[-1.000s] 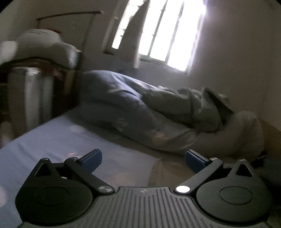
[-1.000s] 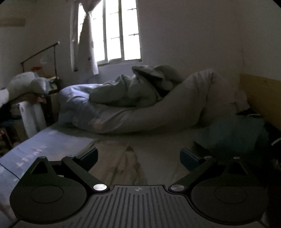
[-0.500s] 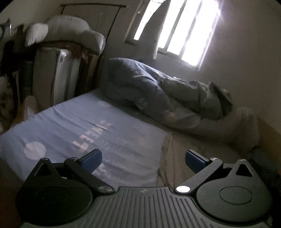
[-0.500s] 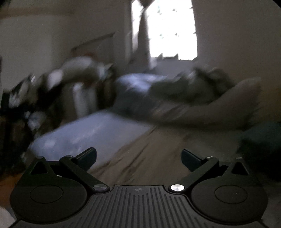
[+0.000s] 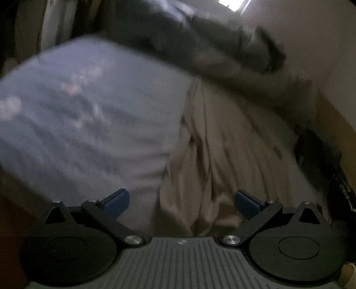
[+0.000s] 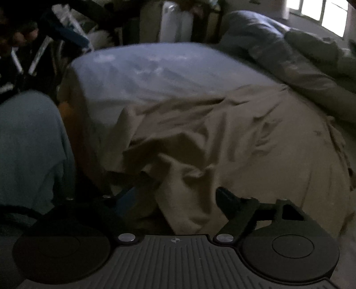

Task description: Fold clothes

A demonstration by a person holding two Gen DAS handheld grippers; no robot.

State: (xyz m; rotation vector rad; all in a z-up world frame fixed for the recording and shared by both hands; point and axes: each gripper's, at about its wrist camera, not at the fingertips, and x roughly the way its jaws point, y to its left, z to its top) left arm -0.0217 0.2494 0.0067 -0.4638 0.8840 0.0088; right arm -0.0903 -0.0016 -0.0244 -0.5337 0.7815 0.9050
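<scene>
A beige garment (image 6: pixel 255 142) lies spread and wrinkled on the bed's blue sheet (image 6: pixel 155 73), with its near corner bunched and hanging over the bed's edge. My right gripper (image 6: pixel 178 197) points down at that corner. Its jaws are closing with a fold of the beige cloth between them, and I see no firm pinch. The left wrist view is blurred. There the same garment (image 5: pixel 222 144) runs away from me, and my left gripper (image 5: pixel 181 201) stands open just above its near end, fingers wide on either side of the cloth.
A heaped grey-blue duvet (image 6: pixel 289 51) fills the far end of the bed under a bright window (image 6: pixel 322 13). Teal fabric (image 6: pixel 29 144) hangs at the near left. Dark clutter and a white box (image 6: pixel 175 22) stand beyond the bed. A dark bundle (image 5: pixel 316 151) lies on the right.
Both grippers have tipped down from facing the window to the bed. The right one swung left to the garment's near corner and its jaws have narrowed. The left jaws stay wide.
</scene>
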